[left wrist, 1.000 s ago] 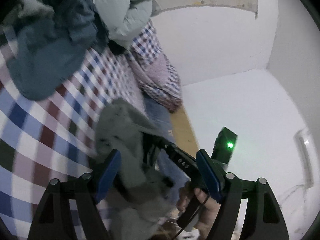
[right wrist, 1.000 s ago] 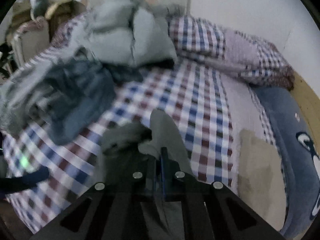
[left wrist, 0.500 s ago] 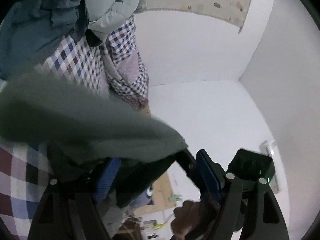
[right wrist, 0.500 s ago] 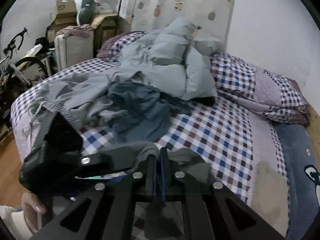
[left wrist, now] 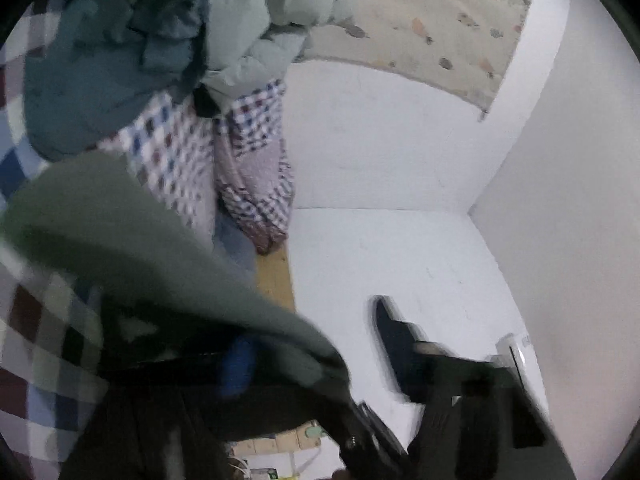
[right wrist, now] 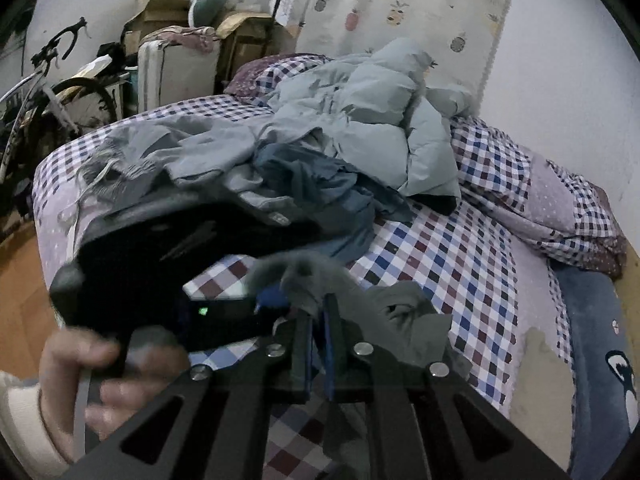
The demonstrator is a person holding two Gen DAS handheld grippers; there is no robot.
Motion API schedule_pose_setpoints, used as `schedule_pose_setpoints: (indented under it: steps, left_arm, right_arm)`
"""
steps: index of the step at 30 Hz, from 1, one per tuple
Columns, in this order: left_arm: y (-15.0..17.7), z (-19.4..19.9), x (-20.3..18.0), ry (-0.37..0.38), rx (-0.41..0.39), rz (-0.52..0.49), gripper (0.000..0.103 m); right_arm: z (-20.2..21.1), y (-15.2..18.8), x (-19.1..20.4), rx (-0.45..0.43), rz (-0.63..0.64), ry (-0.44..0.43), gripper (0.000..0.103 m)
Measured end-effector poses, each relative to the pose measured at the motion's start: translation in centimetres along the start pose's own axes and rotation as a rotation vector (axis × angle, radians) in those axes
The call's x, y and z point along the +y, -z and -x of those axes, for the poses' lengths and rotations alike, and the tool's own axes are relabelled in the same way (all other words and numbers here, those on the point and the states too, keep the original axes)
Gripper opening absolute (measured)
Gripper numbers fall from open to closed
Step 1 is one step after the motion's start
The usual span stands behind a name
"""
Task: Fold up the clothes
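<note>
A grey-green garment hangs above the checked bed sheet, and my right gripper is shut on a bunched edge of it. In the left wrist view, which is blurred, the same garment drapes across the left and centre and covers most of one blue pad. My left gripper has its fingers apart, and the other finger stands bare against the white wall. A hand holds the left gripper's dark body close beside my right gripper.
A pile lies at the back of the bed: a pale quilted jacket, a blue garment and a grey shirt. A checked pillow lies along the wall. A bicycle and boxes stand beyond the bed.
Both grippers have risen and carried the grey-green garment up off the sheet. The left gripper has closed in beside the right one, and the garment now drapes over its left finger.
</note>
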State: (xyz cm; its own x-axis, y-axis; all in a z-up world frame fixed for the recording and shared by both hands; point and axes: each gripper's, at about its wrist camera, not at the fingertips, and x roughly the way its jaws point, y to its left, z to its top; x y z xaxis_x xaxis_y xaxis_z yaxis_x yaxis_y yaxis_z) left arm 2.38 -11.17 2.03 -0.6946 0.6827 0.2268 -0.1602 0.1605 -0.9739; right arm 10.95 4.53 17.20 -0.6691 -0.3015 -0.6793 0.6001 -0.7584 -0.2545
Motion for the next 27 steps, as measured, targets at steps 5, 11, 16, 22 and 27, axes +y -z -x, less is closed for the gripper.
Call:
schedule_pose_setpoints:
  steps: [5,11,16,22,27]
  left_arm:
    - [-0.3,1.1,-0.8,-0.091,-0.029,-0.064,0.006]
    - [-1.0,3.3,-3.7,-0.150,-0.087,-0.199,0.005]
    - [-1.6,7.4,-6.7,-0.171,-0.189,-0.305,0.005]
    - [-1.8,12.5,-10.2,-0.188,-0.319,-0.420,0.005]
    - [-1.5,15.4,-12.2,-0.206,-0.403,-0.479,0.004]
  right_arm:
    - [0.7,2.7,-0.7,0.008,-0.080,0.005,0.020]
    - [5.2,7.6,-4.2,-0.035,-0.241,0.069,0.040]
    - [8.1,12.7,-7.5,-0.023,-0.377,0.139,0.042]
    - [8.6,16.3,-9.3,-0.015,-0.484,0.141,0.042]
    - [8.2,16.6,-8.7,-0.028,-0.484,0.115,0.042]
